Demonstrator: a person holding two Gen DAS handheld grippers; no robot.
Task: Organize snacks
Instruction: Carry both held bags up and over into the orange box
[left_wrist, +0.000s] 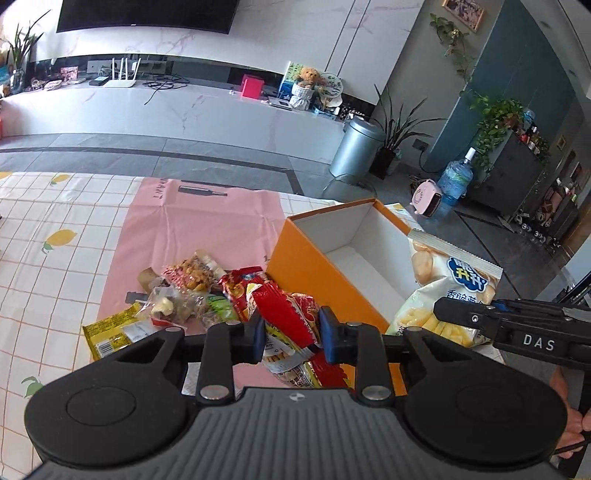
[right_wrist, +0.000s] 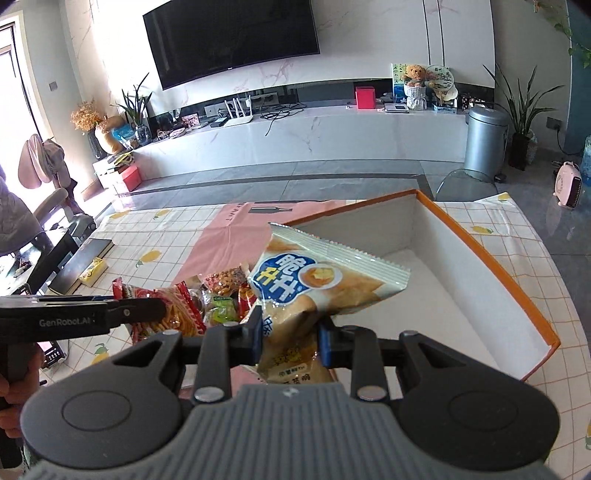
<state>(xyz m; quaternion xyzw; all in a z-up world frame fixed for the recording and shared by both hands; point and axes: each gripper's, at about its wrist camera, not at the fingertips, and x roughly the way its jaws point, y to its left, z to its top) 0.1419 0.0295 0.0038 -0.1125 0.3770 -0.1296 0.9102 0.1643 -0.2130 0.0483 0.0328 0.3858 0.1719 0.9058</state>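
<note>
My left gripper (left_wrist: 291, 334) is shut on a red snack packet (left_wrist: 286, 314), held beside the near corner of the orange box (left_wrist: 306, 266). My right gripper (right_wrist: 290, 332) is shut on a white and yellow chips bag (right_wrist: 314, 277) and holds it over the box's left wall (right_wrist: 461, 306). The chips bag also shows in the left wrist view (left_wrist: 450, 288), with the right gripper (left_wrist: 517, 325) at its right. A pile of small snack packets (left_wrist: 184, 291) lies on the pink mat (left_wrist: 195, 221), left of the box. The box's white inside looks empty.
The table has a lemon-print checked cloth (left_wrist: 55, 229). A dark book and a yellow item (right_wrist: 92, 269) lie at the table's left edge. A grey bin (right_wrist: 484, 136), plants and a white TV bench (right_wrist: 295, 136) stand beyond the table. The left gripper's body (right_wrist: 74, 317) reaches in from the left.
</note>
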